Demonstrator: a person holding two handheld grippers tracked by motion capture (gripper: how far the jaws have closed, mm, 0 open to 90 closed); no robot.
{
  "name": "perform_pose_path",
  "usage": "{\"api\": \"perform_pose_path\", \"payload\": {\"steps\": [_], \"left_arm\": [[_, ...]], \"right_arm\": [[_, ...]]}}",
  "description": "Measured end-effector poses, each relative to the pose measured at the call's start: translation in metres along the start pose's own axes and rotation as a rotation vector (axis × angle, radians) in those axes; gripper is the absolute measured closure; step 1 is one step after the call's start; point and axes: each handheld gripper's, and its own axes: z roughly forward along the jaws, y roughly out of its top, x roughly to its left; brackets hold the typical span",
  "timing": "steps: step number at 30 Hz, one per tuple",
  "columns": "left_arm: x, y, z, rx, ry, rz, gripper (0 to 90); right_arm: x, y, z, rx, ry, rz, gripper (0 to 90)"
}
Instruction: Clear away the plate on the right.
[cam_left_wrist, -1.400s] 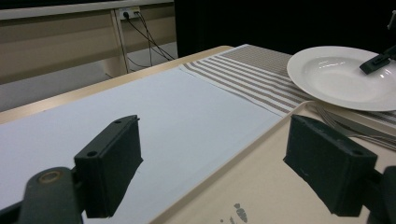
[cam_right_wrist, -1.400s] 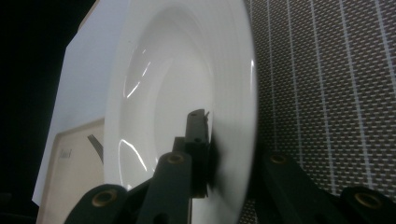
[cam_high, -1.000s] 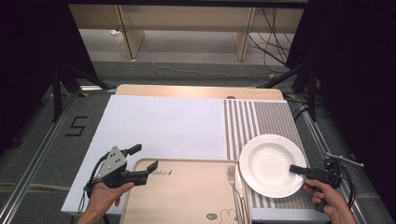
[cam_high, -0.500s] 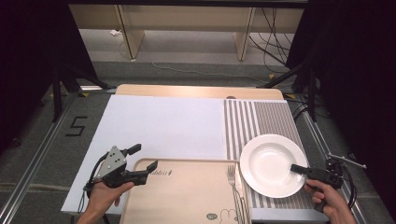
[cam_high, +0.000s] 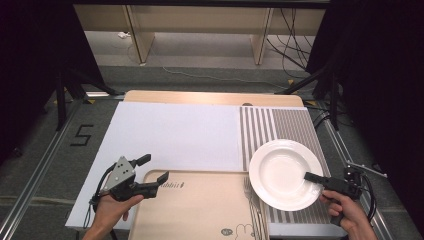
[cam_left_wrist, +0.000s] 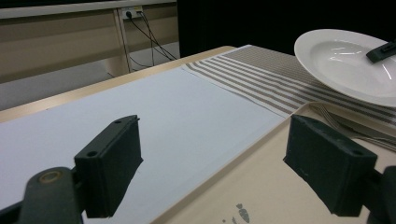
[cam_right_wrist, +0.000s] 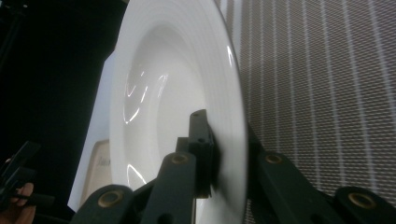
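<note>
A white deep plate (cam_high: 280, 170) hangs slightly tilted over the striped mat (cam_high: 280, 120), and its left edge reaches over the fork (cam_high: 250, 197). My right gripper (cam_high: 312, 178) is shut on the plate's right rim. In the right gripper view the plate (cam_right_wrist: 177, 93) stands edge-on, with the right gripper (cam_right_wrist: 224, 154) clamping its rim from both sides. My left gripper (cam_high: 154, 168) is open with nothing in it over the beige tray's (cam_high: 200, 210) far left corner. From the left gripper view, the left gripper (cam_left_wrist: 229, 172) shows wide jaws and the plate (cam_left_wrist: 345, 65) sits beyond them.
A white mat (cam_high: 170, 135) covers the table's left and middle, with the striped mat to its right. The fork (cam_left_wrist: 345, 128) lies along the tray's right side. Dark floor and metal rails border the table, and wooden furniture legs stand at the back.
The plate and my right gripper have shifted a little to the left and risen slightly. The left gripper has stayed where it was.
</note>
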Motion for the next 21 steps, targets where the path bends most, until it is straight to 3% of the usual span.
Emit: {"api": "perform_pose_path", "payload": {"steps": [10, 14, 21], "left_arm": [[0.000, 0.000, 0.000, 0.001, -0.001, -0.001, 17.7], [0.000, 0.000, 0.000, 0.000, -0.001, 0.002, 17.6], [0.000, 0.000, 0.000, -0.002, 0.000, 0.003, 17.6]], "right_arm": [[0.021, -0.005, 0.021, 0.083, 0.029, -0.027, 82.9], [0.029, -0.008, 0.030, 0.080, 0.051, -0.087, 83.0], [0.049, -0.015, 0.047, 0.121, 0.078, -0.132, 83.0]]}}
